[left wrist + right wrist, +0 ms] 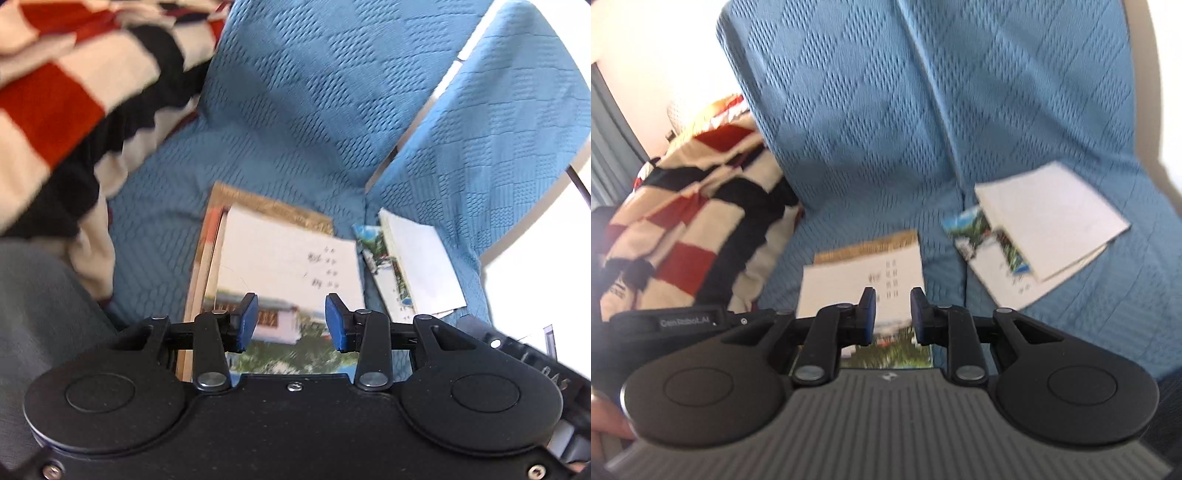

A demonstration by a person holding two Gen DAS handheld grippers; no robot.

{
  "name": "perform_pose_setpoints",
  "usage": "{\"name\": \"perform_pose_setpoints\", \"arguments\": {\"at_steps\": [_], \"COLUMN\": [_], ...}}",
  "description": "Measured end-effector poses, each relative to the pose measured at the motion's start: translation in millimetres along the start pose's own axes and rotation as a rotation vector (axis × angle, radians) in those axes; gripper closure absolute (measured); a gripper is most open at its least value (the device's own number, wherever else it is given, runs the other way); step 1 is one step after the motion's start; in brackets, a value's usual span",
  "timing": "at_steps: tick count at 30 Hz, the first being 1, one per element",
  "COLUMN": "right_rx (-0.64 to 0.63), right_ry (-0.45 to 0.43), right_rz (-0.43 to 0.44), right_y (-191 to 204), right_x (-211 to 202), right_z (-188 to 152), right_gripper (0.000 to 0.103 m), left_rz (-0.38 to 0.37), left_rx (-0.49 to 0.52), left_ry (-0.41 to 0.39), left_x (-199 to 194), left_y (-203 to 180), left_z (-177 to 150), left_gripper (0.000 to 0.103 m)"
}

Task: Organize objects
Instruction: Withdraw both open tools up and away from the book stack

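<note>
A stack of books (280, 258) lies on the blue sofa cover, its top one white with a house photo along the near edge. The same stack (864, 273) shows in the right wrist view. To its right lie two thinner booklets (413, 262) (1041, 229), a white one over one with a landscape cover. My left gripper (291, 321) hovers open above the stack's near edge, nothing between its blue pads. My right gripper (892, 317) also hangs above the stack with a narrower gap, and nothing is gripped.
A red, white and black striped blanket (74, 96) (690, 221) is heaped at the left of the sofa. The blue-covered backrest (905, 110) rises behind the books. A hand (609, 424) holds the left gripper body at the lower left of the right wrist view.
</note>
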State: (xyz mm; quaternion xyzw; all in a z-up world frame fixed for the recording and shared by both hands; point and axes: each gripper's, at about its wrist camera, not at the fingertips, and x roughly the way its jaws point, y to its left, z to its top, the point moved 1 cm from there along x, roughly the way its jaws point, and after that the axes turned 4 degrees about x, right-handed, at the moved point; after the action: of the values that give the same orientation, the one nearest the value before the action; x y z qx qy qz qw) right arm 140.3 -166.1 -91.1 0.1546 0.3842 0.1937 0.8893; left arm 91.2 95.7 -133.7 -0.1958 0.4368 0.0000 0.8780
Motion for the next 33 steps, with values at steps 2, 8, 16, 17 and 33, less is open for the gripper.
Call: {"name": "perform_pose_setpoints", "arguments": {"at_steps": [2,8,16,17,33], "right_rx": [0.009,0.028,-0.051,-0.079,-0.01], "right_ry": [-0.017,-0.05,-0.09,-0.097,-0.066], "right_rz": [0.007,0.041,0.017,0.008,-0.023], "right_y": [1.0,3.7,10.7,13.3,-6.8], "right_x": [-11.6,-41.5,-78.4,-82.6,-108.5], "right_z": [4.7,12.1,16.1,15.9,6.9], "right_gripper": [0.079,0.079,0.079,0.079,0.078], "left_rz": [-0.012,-0.067,-0.075,-0.079,-0.109], "left_rx": [0.024,0.056,0.133,0.14,0.196], "left_ry": [-0.012,-0.006,-0.103,-0.11,-0.09], "left_x": [-10.0,-36.2,-80.7,-83.8,-96.3], "left_y": [-8.1,-28.7,-60.3,-64.0,-100.2], "left_z": [3.2,9.8,10.4,9.1,-10.2], "left_gripper": [0.066,0.065,0.06,0.06,0.037]}}
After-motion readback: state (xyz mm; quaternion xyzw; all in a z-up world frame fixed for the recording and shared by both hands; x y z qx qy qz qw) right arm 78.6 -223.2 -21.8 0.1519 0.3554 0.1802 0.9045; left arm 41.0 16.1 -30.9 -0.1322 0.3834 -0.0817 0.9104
